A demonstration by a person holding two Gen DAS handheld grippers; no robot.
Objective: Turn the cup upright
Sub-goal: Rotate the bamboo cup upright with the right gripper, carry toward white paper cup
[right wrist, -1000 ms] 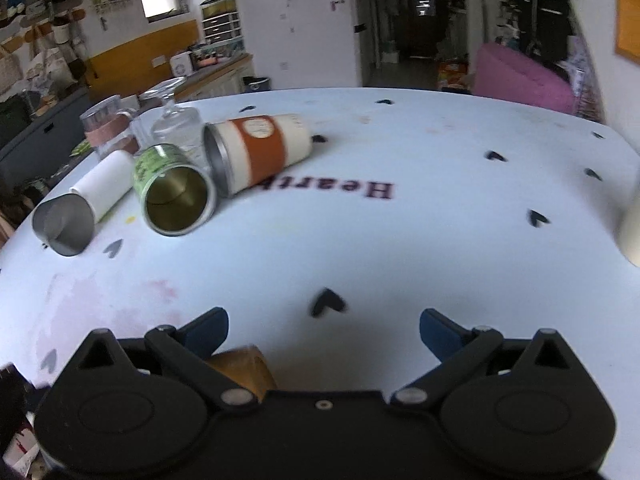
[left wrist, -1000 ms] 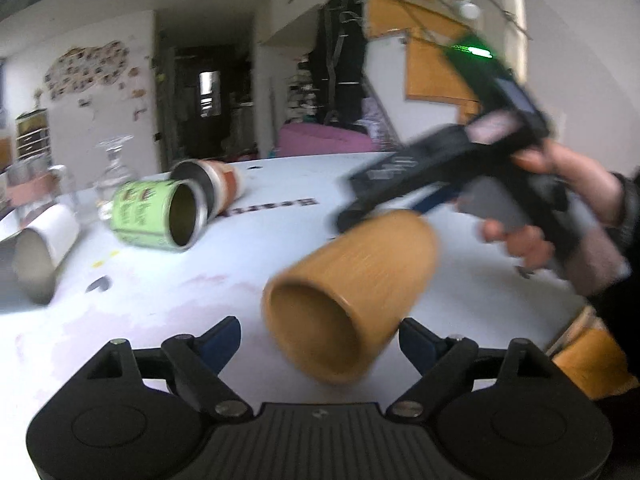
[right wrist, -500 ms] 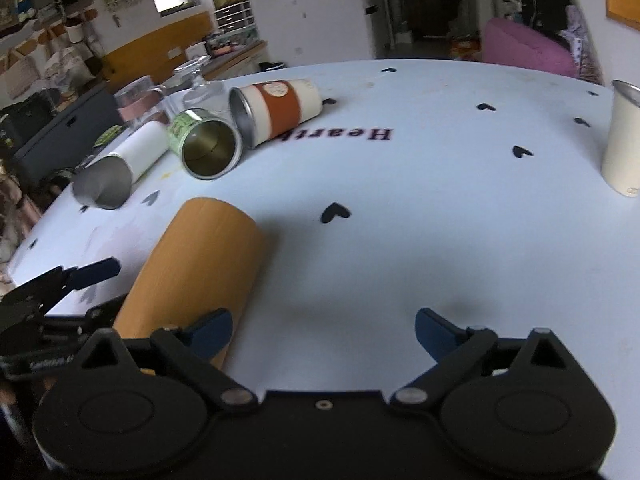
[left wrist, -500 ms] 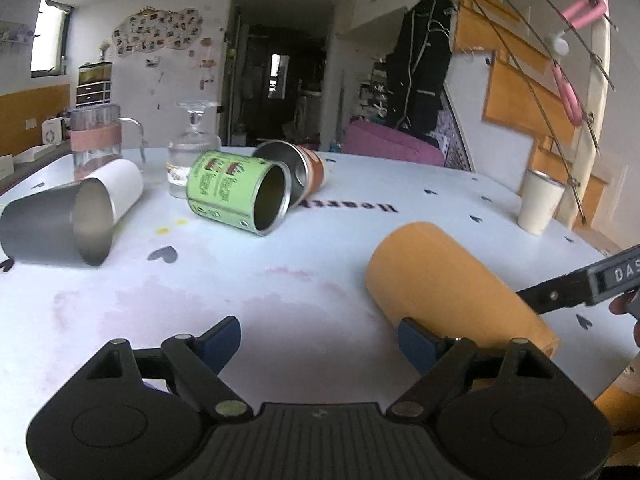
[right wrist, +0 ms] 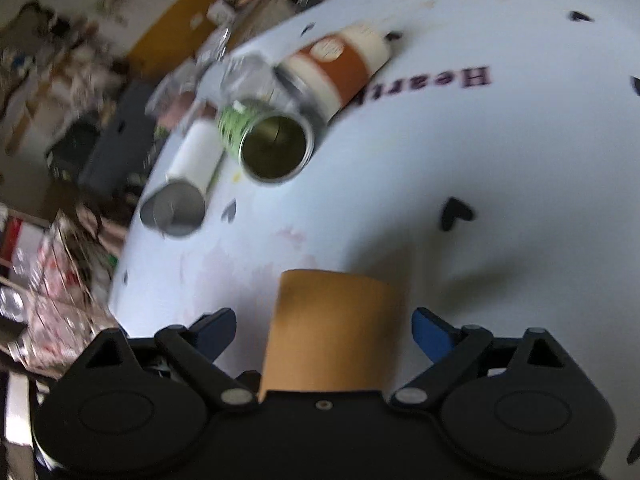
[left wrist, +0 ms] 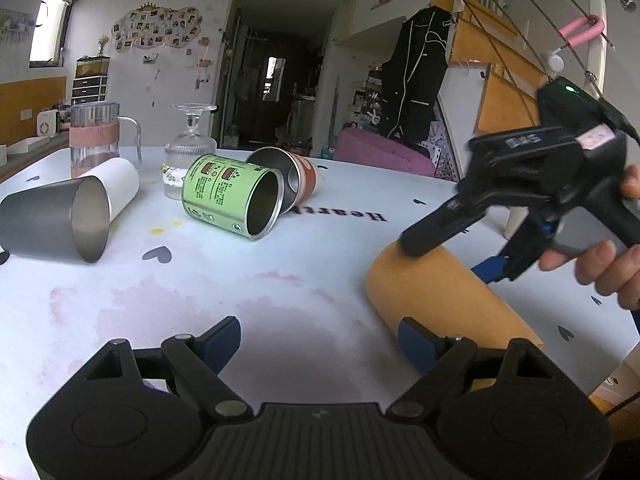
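A tan wooden cup lies on its side on the white table, closed base pointing away from me. My right gripper is open and straddles the cup, fingers apart from its sides. In the left wrist view the right gripper hovers over the cup, one finger over its far end. My left gripper is open and empty, its right finger next to the cup's near side.
A green tin, an orange-banded cup and a white steel cup lie on their sides at the back left. An upturned glass and a pitcher stand behind. A cream cup stands far right.
The right gripper swung over the tan cup and now straddles it, tilted and blurred. The cup lies in the same place as half a second ago. The left gripper barely moved.
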